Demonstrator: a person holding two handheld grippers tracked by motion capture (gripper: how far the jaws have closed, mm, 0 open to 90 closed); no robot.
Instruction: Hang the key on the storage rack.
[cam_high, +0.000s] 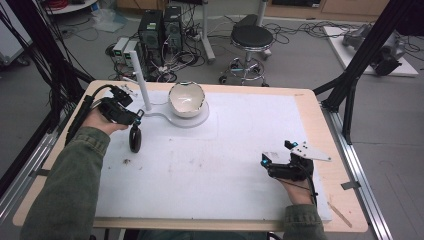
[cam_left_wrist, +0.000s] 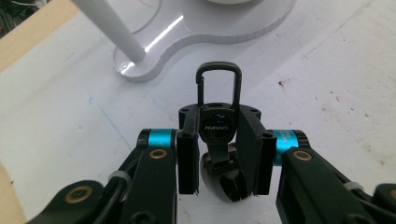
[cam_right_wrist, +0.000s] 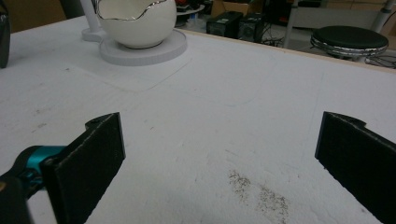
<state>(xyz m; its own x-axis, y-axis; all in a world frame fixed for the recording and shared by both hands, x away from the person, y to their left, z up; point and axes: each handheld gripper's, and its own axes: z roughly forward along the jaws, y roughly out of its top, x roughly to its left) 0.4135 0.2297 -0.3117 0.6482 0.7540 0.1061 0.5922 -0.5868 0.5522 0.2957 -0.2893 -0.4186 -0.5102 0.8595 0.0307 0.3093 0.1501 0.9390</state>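
Note:
My left gripper (cam_high: 137, 118) is shut on a black fob with a metal clip loop (cam_left_wrist: 218, 127); the loop sticks out past the fingertips and the rounded body hangs below. The high view shows the fob (cam_high: 135, 139) dangling over the white mat, left of the white stand. That stand has a flat base (cam_high: 201, 119), a thin upright post (cam_high: 143, 90) and a white egg-shaped bowl (cam_high: 186, 99). In the left gripper view the post (cam_left_wrist: 110, 29) and base (cam_left_wrist: 205, 29) lie just ahead. My right gripper (cam_high: 278, 153) stands open near the table's front right, nothing between its jaws (cam_right_wrist: 224, 140).
A white mat (cam_high: 225, 150) covers most of the wooden table (cam_high: 312, 107). Black frame struts (cam_high: 350, 85) stand at the table's right and left sides. On the floor behind are computer towers (cam_high: 160, 30) and a black stool (cam_high: 251, 37). The bowl (cam_right_wrist: 135, 23) is far ahead in the right gripper view.

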